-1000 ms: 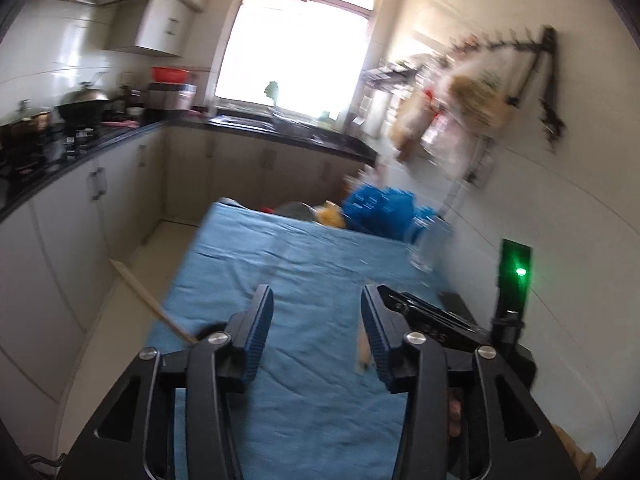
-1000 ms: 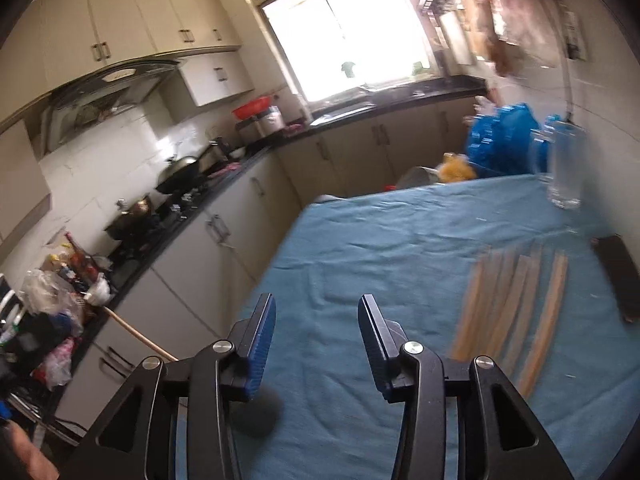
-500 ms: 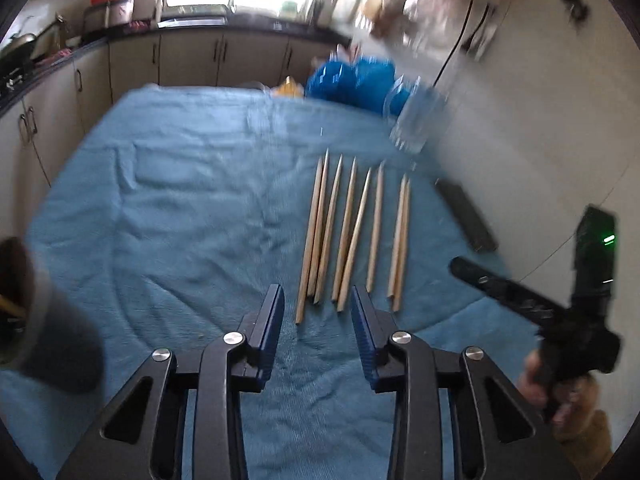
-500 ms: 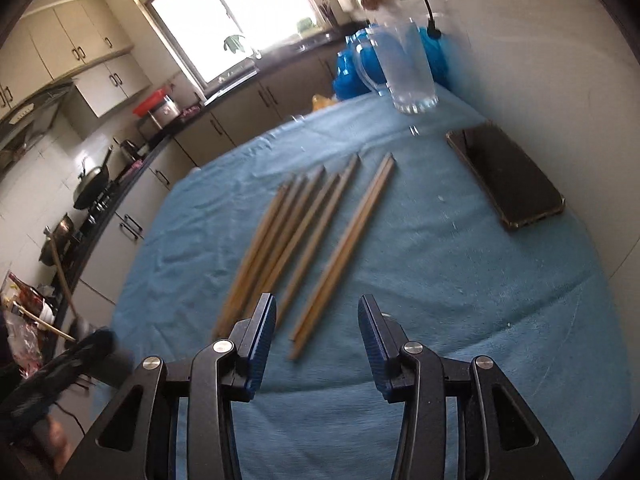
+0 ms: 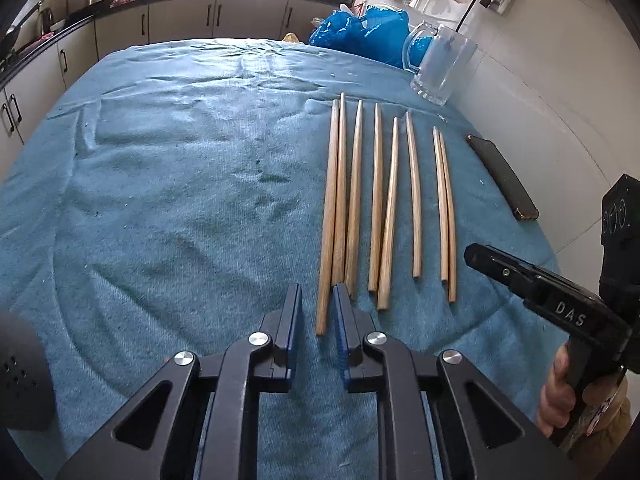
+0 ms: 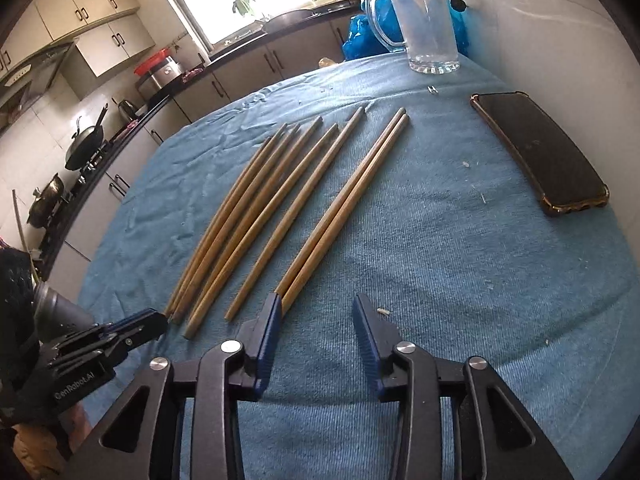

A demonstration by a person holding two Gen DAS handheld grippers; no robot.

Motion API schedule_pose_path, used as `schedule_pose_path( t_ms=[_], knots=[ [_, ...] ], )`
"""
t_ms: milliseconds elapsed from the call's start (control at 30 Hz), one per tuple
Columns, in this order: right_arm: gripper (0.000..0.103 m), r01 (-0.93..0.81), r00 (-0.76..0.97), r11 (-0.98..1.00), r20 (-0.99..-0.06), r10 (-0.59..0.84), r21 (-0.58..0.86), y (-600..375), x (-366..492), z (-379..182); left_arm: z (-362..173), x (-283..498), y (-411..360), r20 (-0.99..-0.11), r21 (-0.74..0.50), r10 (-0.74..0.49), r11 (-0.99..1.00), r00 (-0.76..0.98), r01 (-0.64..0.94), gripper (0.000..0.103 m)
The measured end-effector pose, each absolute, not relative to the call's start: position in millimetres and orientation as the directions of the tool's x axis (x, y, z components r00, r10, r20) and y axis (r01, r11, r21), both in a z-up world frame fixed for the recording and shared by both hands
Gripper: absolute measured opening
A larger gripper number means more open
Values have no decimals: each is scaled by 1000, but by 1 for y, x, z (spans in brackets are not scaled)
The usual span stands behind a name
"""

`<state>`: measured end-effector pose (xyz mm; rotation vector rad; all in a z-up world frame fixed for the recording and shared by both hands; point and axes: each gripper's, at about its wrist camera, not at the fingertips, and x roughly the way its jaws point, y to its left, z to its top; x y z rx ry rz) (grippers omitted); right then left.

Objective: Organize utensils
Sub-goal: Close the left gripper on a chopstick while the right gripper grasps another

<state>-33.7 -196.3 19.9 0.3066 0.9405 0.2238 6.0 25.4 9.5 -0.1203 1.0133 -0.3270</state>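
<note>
The left gripper [image 5: 316, 312], its jaws just closing, straddles the near end of the leftmost chopstick [image 5: 327, 220] without pinching it, while the right gripper [image 6: 316, 316] at three o'clock has spread fingers closing on nothing.

Both my grippers hang low over the table, pointing steeply down and forward.

My left gripper [image 5: 316, 308] has its jaws drawn close, only a narrow gap left between the blue pads; they have just been closing, and the near end of one chopstick [image 5: 329, 216] shows in that gap, though I cannot tell whether the pads press on it. My right gripper [image 6: 316, 312] stands wider, its jaws also just narrowed, with nothing between the pads. In the left view I see my right hand [image 5: 556, 396] wrapped around that gripper's handle, fingers curled. In the right view the left gripper's tips sit low at the left edge.
</note>
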Motion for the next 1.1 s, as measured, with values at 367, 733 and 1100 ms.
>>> schedule_pose_path(
  t_ms=[367, 733, 1100],
  knots=[
    [24, -61, 581, 981, -792, 185, 184, -179, -27, 21, 13, -1, 38, -834, -222, -271, 962, 481, 157, 5],
    [23, -60, 568, 987, -808, 158, 150, -160, -21, 25, 11, -17, 48, -821, -251, -295, 956, 488, 155, 5],
    [13, -20, 485, 999, -873, 46, 41, -151, -5, 25, 11, -13, 48, -824, -262, -306, 952, 477, 158, 5]
  ],
)
